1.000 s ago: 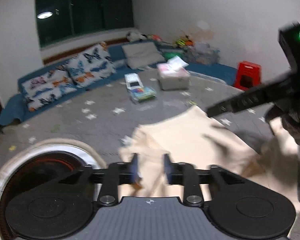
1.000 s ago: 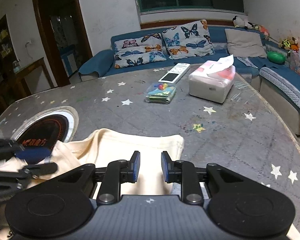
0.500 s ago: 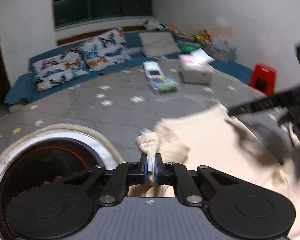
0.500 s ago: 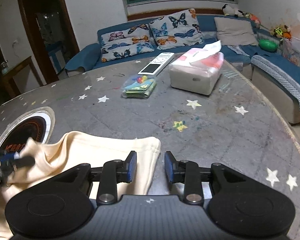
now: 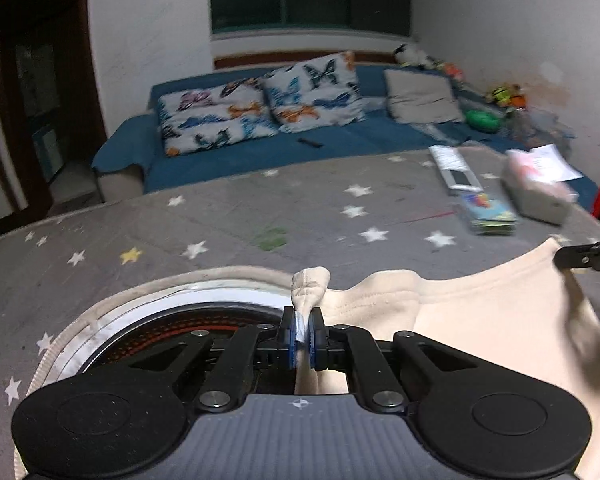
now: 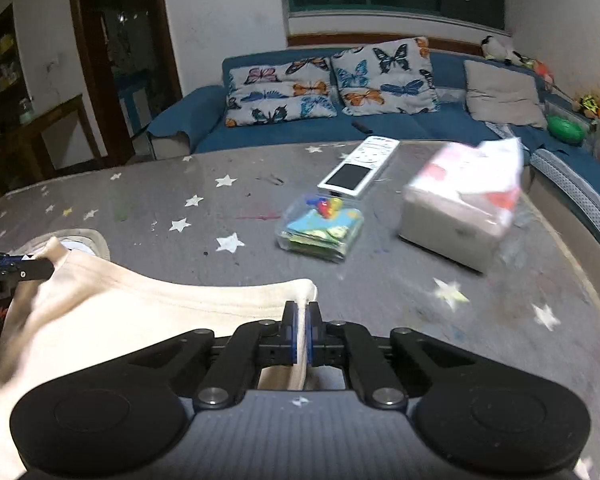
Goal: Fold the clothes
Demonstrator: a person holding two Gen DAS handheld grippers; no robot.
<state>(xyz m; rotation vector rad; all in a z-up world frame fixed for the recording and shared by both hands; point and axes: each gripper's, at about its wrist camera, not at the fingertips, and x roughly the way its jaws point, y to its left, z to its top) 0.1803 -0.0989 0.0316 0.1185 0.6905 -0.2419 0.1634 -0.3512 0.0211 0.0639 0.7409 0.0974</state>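
1. On the grey star-printed table cover (image 6: 228, 264) lies a cream garment (image 6: 148, 312), stretched between the two grippers; its upper edge sags in a curve across the gap.
2. Left gripper (image 5: 303, 334): the jaws are pressed together on a bunched corner of the cream garment (image 5: 480, 320), and a knob of fabric sticks up just beyond the blue pads (image 5: 288, 336).
3. Right gripper (image 6: 301, 334): the jaws are closed on the garment's opposite corner, the cloth edge running down between the pads.
4. Each gripper shows in the other's view: the right gripper (image 5: 588, 258) at the far right edge of the left wrist view, the left gripper (image 6: 8, 270) at the far left edge of the right wrist view, both touching the cloth.
5. Beside the left gripper, a round induction hob (image 5: 148, 320) is set into the table, partly under the garment.
6. Farther off on the table sit a tissue box (image 6: 460, 208), a clear bag of colourful items (image 6: 320, 228) and a white remote control (image 6: 360, 168), all well apart from the garment.
7. Behind the table, a blue sofa (image 6: 380, 132) carries butterfly cushions (image 6: 332, 80).
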